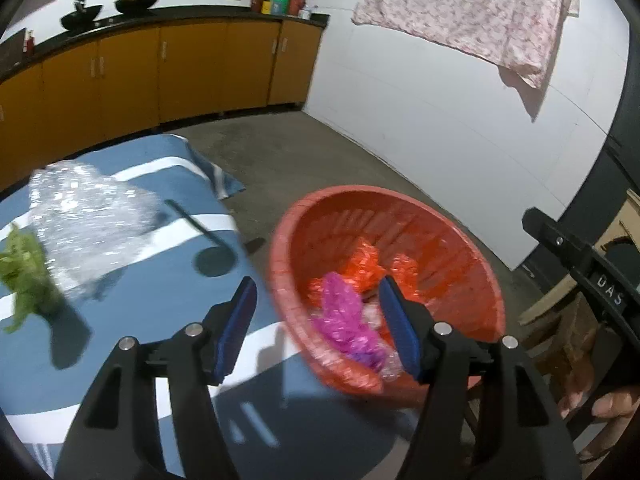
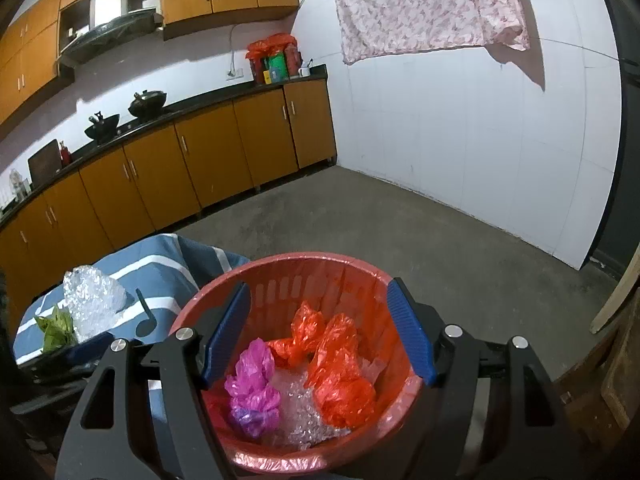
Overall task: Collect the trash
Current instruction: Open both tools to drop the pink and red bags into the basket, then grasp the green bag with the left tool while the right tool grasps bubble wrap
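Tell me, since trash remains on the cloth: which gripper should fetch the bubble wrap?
Left, probably. The left gripper is open at the cloth's edge, with the bubble wrap and leaf just ahead to its left. The right gripper hangs open over the basket, farther from both.

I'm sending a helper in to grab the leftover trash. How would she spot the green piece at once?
Find the blue striped cloth left of the red basket. At its left end lies clear bubble wrap; the green wrapper sits against its near side, the only green thing there, small and crumpled.

One red basket [image 2: 256, 280], two orange bags [image 2: 340, 376], one pink bag [image 2: 252, 388], two woks [image 2: 147, 101].
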`<state>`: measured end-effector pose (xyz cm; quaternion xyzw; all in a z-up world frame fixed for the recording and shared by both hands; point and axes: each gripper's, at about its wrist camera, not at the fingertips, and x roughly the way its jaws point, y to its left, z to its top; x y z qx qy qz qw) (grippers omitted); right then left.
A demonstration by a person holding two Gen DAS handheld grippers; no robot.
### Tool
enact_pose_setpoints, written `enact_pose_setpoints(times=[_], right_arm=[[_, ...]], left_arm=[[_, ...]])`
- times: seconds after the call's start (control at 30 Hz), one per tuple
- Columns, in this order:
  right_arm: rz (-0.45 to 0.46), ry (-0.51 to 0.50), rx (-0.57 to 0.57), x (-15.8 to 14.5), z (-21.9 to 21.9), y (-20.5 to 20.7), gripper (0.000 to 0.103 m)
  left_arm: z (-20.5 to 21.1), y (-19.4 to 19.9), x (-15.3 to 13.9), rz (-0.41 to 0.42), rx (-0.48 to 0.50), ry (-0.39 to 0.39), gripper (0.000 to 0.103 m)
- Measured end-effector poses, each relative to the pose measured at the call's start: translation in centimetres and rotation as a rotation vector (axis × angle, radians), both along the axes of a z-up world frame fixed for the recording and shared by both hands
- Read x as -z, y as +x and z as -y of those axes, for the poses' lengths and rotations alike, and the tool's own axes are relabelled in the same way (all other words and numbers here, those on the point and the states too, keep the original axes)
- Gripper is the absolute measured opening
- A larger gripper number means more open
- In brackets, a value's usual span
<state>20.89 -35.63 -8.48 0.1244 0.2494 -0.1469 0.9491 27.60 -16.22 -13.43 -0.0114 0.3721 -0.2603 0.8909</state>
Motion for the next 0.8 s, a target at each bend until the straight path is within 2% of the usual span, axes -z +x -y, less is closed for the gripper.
enact_pose_setpoints(times=[0.23, 0.53, 0.67, 0.8], right_arm=[[-0.018, 0.001, -0.038, 0.1, -2.2, 0.1, 0.071], [-0.035, 0.002, -0.119, 0.1, -5.9, 0.8, 0.071], [-0.047, -0.006, -0.158, 0.3, -7.6, 1.2, 0.071], [-0.063, -0.006, -0.185, 0.6, -8.8, 1.6, 0.071]], left_arm=[[-4.7, -1.7, -1.8, 0.075, -0.094, 0.023, 0.064], [-13.2, -2.9, -4.0, 0.217, -0.338, 0.085, 0.072], [-16.6, -1.6, -3.4, 0.188, -0.431, 0.088, 0.077], [-17.3, -0.3, -2.0, 0.133, -0.446, 0.096, 0.077]])
